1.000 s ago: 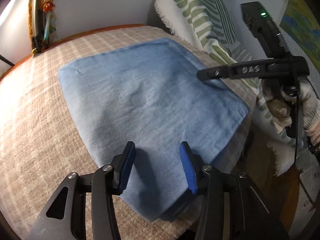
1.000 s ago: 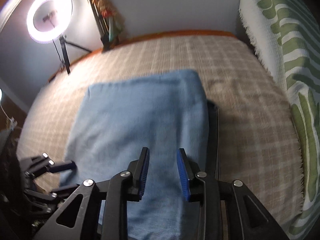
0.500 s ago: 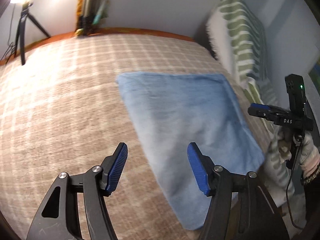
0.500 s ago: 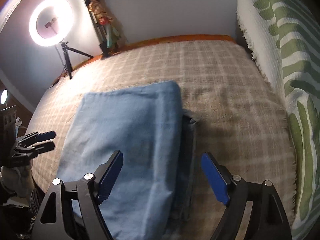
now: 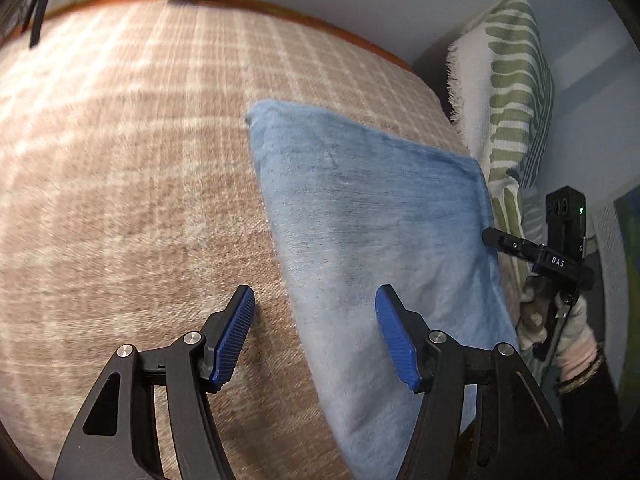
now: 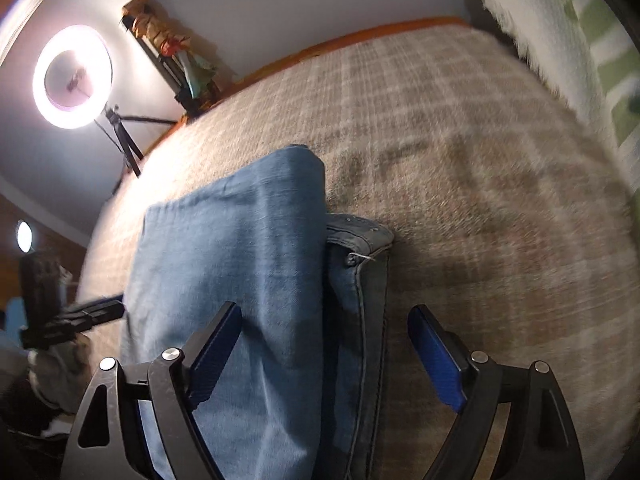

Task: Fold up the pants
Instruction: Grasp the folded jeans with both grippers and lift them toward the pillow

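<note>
A pair of light blue denim pants (image 5: 372,240), folded into a thick rectangular stack, lies flat on a beige and tan plaid blanket (image 5: 132,168) that covers a bed. Both handheld tools are empty. The left gripper (image 5: 316,340), black with blue ribbed pads, is spread wide and hovers over the stack's left edge, one finger above the blanket and the other above the denim. The right gripper (image 6: 326,354), of the same make, is also spread wide; it hangs over the stack's right side, where a darker waistband layer (image 6: 362,240) with small rivets juts out beyond the smooth top layer. The fold looks nearly finished, so the step in hand seems to be tidying. To do it well, a gripper should probably nudge the jutting layer inward until the edges line up, pressing lightly so the top layer does not slide or wrinkle. A white and green patterned throw (image 5: 504,92) hangs beside the bed.
</note>
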Demonstrator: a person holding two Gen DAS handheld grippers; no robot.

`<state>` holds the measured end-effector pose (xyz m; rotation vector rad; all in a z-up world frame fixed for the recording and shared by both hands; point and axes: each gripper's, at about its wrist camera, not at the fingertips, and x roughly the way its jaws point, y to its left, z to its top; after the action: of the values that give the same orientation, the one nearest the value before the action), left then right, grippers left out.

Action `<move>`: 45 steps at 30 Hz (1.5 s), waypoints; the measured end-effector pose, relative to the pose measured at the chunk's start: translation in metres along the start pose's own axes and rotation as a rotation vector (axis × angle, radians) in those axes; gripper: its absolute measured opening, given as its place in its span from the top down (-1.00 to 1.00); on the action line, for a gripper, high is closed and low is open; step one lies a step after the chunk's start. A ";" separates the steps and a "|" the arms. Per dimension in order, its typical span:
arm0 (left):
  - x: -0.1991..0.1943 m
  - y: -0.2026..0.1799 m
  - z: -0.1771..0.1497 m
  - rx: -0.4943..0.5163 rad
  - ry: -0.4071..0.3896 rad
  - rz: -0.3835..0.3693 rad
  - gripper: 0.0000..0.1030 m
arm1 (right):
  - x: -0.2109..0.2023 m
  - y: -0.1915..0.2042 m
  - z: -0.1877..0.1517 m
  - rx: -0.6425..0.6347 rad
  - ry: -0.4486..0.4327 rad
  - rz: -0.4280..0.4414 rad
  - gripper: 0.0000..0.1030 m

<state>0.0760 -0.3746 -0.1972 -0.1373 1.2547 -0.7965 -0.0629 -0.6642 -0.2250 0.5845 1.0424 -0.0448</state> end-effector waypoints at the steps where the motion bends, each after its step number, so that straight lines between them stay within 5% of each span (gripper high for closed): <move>1: -0.001 0.001 0.000 -0.001 -0.007 -0.007 -0.21 | 0.002 -0.003 0.000 0.016 0.001 0.024 -0.72; 10: 0.018 0.005 0.015 0.001 -0.029 -0.084 -0.22 | 0.001 0.013 -0.005 -0.012 -0.014 0.155 -0.65; 14: 0.028 -0.002 0.020 0.058 -0.037 -0.081 -0.20 | 0.003 0.033 -0.010 -0.060 -0.008 0.116 -0.10; 19: 0.031 -0.002 0.020 0.096 -0.068 -0.035 0.56 | -0.008 0.052 -0.014 -0.058 -0.044 0.021 0.50; 25: 0.016 -0.008 0.022 0.192 -0.117 -0.020 0.75 | -0.027 0.081 -0.015 -0.112 -0.075 -0.102 0.58; 31: 0.000 -0.016 0.028 0.235 -0.165 -0.046 0.79 | -0.054 0.104 -0.009 -0.131 -0.131 -0.118 0.82; 45: -0.020 -0.046 0.084 0.359 -0.272 -0.055 0.80 | -0.072 0.126 0.030 -0.180 -0.221 -0.189 0.88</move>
<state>0.1274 -0.4236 -0.1296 0.0112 0.8405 -1.0023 -0.0377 -0.5886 -0.0998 0.3085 0.8727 -0.1760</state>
